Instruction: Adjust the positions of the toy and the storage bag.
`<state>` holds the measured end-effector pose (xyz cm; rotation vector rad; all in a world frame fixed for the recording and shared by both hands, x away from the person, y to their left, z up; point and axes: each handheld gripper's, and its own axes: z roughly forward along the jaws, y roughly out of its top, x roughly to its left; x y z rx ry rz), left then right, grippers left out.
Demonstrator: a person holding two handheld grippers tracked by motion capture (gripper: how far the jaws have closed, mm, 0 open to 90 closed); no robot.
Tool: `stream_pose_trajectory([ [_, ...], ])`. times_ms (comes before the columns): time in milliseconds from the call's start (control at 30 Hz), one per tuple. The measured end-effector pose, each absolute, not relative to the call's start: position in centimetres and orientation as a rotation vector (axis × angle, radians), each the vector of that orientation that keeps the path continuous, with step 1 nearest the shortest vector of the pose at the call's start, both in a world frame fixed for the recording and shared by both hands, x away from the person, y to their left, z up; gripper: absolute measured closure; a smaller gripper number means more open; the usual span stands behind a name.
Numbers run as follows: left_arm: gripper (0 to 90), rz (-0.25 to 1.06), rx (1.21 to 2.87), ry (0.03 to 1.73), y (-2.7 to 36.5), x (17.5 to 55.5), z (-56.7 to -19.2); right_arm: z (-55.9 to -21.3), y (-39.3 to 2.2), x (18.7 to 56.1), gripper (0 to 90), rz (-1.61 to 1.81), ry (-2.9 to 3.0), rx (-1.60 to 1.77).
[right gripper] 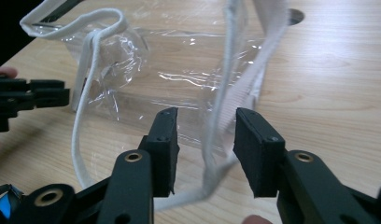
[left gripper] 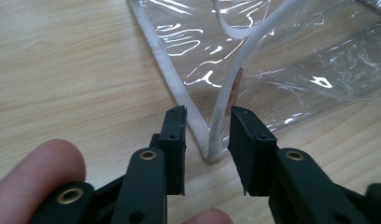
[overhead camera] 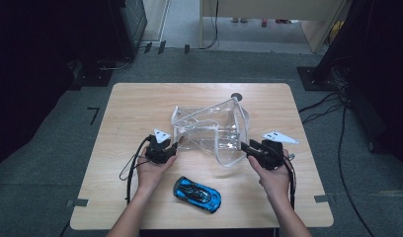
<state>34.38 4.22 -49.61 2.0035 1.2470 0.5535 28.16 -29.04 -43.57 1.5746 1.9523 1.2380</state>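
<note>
- Pale wood made up the table (overhead camera: 130, 103), and near its middle lay the clear bag (overhead camera: 209, 131), trimmed with white edging, one side lifted and the rest slumped on the top.
- A blue toy car (overhead camera: 197, 193) sat near the front edge, well apart from the bag and between the person's forearms.
- The left gripper (overhead camera: 174, 148) stood at the bag's left corner; its jaws were partly open around the white edging (left gripper: 215, 135), the pads not pressing it.
- The right gripper (overhead camera: 245, 146) stood at the bag's right side, jaws likewise partly open, with a strip of edging (right gripper: 212, 154) between them and a gap on both sides.
- Risk: the thin, slack edging could slide out sideways as either pair of jaws closed, leaving a grip on film alone or on nothing; the film looked slippery and would likely pull free.
- Risk: if only one side caught, the mouth would probably sag shut rather than open for the car.
- The high view showed the car and the bag's whole shape; the gripper views showed instead how the edging sat between the pads. The right gripper view also caught the left gripper off to its left.
</note>
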Motion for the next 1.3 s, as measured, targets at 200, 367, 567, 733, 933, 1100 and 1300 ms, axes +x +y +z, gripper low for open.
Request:
stream_pose_trajectory([
  [200, 73.3, 0.596, 2.036, 1.245, 3.0, 35.4, -50.1, -43.9, -28.1, 29.0, 79.7, 1.167, 1.934, 1.545],
  [367, 86.0, 0.570, 2.048, 1.198, 2.9, 35.4, -50.2, -44.2, -28.2, 28.8, 86.9, 1.174, 1.937, 1.536],
  [567, 89.1, 0.532, 2.057, 1.174, 3.3, 34.9, -50.1, -44.2, -28.3, 28.3, 88.7, 1.225, 1.934, 1.549],
  [733, 89.1, 0.492, 2.053, 1.151, 4.1, 33.8, -50.0, -44.2, -28.5, 27.2, 88.8, 1.270, 1.945, 1.551],
  [933, 89.1, 0.437, 2.034, 1.132, 4.8, 31.9, -50.1, -44.1, -28.9, 25.8, 88.8, 1.311, 1.960, 1.548],
  [1100, 89.1, 0.418, 2.033, 1.116, 5.2, 30.2, -50.2, -44.1, -28.9, 24.1, 88.3, 1.332, 1.959, 1.521],
  [1300, 88.8, 0.402, 2.023, 1.107, 5.6, 29.4, -50.4, -44.3, -28.9, 23.0, 85.6, 1.331, 1.963, 1.489],
])
